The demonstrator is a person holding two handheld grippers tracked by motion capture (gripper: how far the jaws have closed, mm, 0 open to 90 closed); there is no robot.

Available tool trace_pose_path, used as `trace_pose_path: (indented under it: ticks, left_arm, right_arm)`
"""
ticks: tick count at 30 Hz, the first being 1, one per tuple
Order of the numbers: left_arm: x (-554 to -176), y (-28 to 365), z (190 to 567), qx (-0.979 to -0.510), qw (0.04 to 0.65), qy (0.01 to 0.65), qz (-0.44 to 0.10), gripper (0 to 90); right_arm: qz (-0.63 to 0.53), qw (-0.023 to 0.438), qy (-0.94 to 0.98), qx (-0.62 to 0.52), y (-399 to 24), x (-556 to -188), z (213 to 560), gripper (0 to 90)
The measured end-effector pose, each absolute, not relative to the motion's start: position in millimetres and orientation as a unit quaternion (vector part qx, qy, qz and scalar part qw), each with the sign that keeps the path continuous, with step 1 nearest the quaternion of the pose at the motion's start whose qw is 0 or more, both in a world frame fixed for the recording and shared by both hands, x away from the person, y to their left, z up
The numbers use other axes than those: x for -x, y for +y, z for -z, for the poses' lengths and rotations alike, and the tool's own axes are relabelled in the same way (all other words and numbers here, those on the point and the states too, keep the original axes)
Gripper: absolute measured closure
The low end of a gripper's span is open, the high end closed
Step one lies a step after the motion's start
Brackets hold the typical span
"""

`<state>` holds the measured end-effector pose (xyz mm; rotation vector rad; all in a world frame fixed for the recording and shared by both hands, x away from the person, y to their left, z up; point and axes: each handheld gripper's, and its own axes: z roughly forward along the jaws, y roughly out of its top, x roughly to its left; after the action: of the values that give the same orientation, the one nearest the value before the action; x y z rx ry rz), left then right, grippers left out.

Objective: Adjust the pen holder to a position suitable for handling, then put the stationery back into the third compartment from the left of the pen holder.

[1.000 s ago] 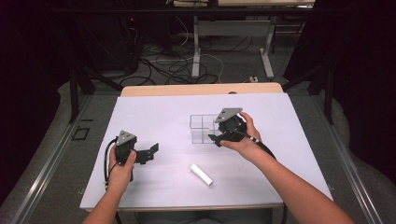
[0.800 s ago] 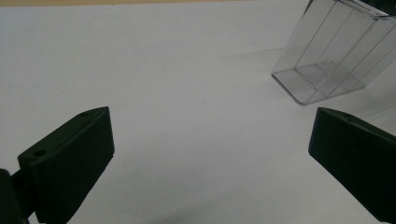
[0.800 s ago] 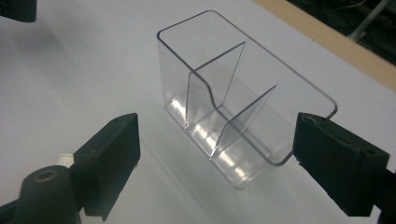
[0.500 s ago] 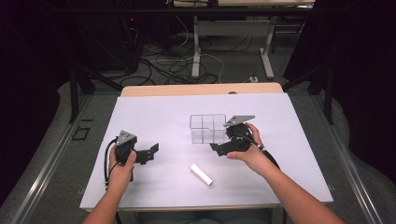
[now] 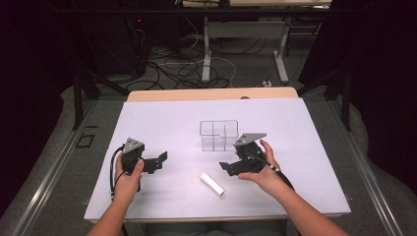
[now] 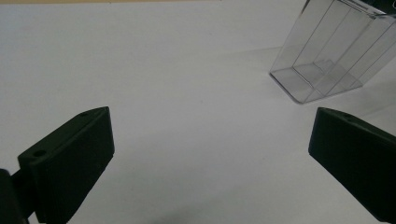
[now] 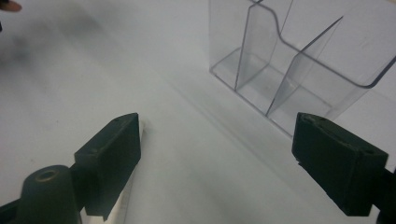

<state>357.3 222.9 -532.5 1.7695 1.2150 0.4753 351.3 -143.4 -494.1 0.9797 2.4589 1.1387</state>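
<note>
The white table sheet (image 5: 162,123) carries everything, and the clear divided holder (image 5: 219,135) at its middle serves as the landmark. Measured against the high view a second ago, the right gripper (image 5: 227,167) has come away from the holder's near right corner, where it was hovering, and has sunk toward the person, so that it now sits just in front of the holder's right end with its jaws pointing left. Those jaws have just been opening and then easing slightly back; in the right gripper view they stand wide apart with only bare sheet between them, so nothing is held. The small white cylinder (image 5: 212,183) lies on its side in front of the holder, nearer the person, just beside and a little left of the right gripper; a pale sliver of it seems to show at the left jaw in the right gripper view. I judge this move as lining up for a pickup of the cylinder, with the holder's compartments, which look empty, as the likely place for it. The left gripper (image 5: 158,162) rests well to the holder's left and nearer the person, in the same spot as before, jaws spread wide and empty. No brand, label or writing can be read on anything here.
</note>
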Motion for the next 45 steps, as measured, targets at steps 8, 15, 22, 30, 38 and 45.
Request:
trace_pose_path:
  ticks: [8,15,22,30,38,45]
  left_arm:
    - [-358,224,533,-0.718,0.453,0.491,-0.195,0.1]
    - [-358,225,532,-0.720,0.452,0.490,-0.192,0.1]
    - [-358,225,532,-0.721,0.453,0.489,-0.192,0.1]
    - [-358,224,531,-0.721,0.453,0.488,-0.191,0.1]
    - [-359,222,532,-0.722,0.453,0.486,-0.193,0.1]
    - [-358,223,532,-0.722,0.453,0.488,-0.190,0.1]
  right_arm:
    - [-0.360,0.092,0.864,-0.340,-132,-344,499,27.3]
    - [-0.347,0.067,0.865,-0.356,-127,-339,499,41.7]
    - [-0.329,0.044,0.865,-0.375,-126,-337,507,42.8]
    - [-0.316,0.027,0.866,-0.387,-123,-332,514,48.5]
    - [-0.315,0.015,0.869,-0.382,-114,-325,518,54.7]
    - [-0.301,-0.007,0.876,-0.376,-106,-321,524,57.3]
